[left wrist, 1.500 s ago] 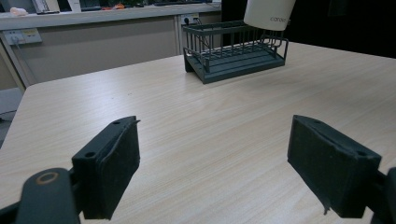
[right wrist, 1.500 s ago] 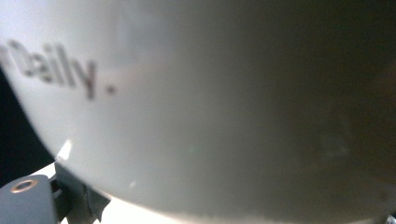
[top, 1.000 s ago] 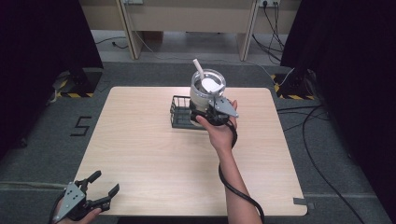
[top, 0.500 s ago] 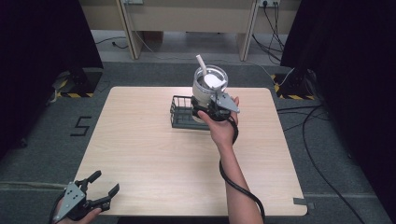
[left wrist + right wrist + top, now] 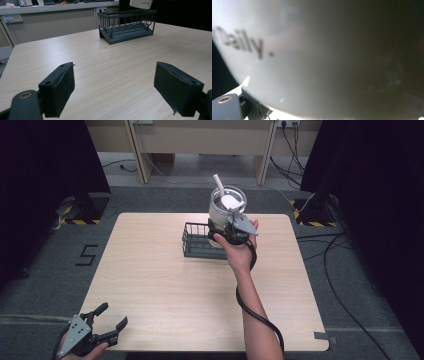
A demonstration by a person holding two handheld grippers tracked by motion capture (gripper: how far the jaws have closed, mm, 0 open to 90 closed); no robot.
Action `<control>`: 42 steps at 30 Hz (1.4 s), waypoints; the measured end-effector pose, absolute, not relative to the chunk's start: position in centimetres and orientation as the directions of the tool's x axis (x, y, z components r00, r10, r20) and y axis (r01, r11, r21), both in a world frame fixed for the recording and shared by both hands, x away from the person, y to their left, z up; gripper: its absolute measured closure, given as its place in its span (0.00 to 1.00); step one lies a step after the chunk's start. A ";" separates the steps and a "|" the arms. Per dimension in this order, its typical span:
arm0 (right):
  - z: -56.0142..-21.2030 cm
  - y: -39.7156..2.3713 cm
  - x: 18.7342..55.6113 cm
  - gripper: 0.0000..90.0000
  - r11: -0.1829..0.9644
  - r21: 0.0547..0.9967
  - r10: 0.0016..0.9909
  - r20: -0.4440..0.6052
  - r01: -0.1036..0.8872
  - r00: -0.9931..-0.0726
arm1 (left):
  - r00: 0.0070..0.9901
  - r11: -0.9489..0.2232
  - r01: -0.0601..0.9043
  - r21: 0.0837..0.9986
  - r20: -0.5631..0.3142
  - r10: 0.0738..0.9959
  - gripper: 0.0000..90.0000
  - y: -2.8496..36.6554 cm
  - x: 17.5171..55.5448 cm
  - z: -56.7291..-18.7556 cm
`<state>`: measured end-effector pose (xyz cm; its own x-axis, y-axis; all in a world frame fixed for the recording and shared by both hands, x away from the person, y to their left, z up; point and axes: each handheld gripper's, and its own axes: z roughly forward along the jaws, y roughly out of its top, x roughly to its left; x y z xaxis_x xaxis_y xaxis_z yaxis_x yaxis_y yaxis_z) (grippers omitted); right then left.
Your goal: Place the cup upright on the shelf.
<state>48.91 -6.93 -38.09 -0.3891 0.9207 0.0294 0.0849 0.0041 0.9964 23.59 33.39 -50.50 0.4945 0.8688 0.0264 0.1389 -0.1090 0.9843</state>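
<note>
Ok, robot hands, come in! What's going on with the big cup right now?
Right gripper shut on white cup, lifted above the wire basket. Left gripper open, idle at table's near edge. Nothing in the way.

The tabletop (image 5: 165,285) is a pale beige wood with fine straight grain. The little wire rack (image 5: 198,241) on it is dark grey-green all over, bars and base alike. The cup (image 5: 226,206) is white with a see-through lid and a white straw (image 5: 218,183), plus some dark grey lettering on its side that's pretty blurry up close. Both hand-held grippers are black with a light grey plate on top: left hand-held gripper (image 5: 112,322), right hand-held gripper (image 5: 220,232). The floor (image 5: 60,270) is dark grey carpet with a black "5" on it and yellow-black hazard stripes (image 5: 72,221).
</note>
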 end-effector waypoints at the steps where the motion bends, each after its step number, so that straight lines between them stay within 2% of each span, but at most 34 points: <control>1: -38.1 -6.9 49.0 0.11 0.004 0.996 0.921 0.030 0.086 -0.388 | 0.495 -0.109 0.139 0.984 0.026 0.869 0.18 33.4 23.6 -50.5; 18: -37.4 -6.9 50.7 0.11 0.014 0.996 0.929 0.021 0.091 -0.370 | 0.491 -0.106 0.140 0.984 0.024 0.871 0.18 33.5 23.6 -50.5; 42: -38.8 -6.2 53.1 0.11 0.040 0.989 0.937 0.011 0.139 -0.350 | 0.487 -0.102 0.142 0.985 0.020 0.873 0.18 33.7 23.6 -50.6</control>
<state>53.08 -6.25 -38.84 -0.3495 0.9369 0.0112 0.1390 0.0400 0.9895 23.64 33.70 -50.56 0.4868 0.8733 0.0199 0.1422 -0.1017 0.9846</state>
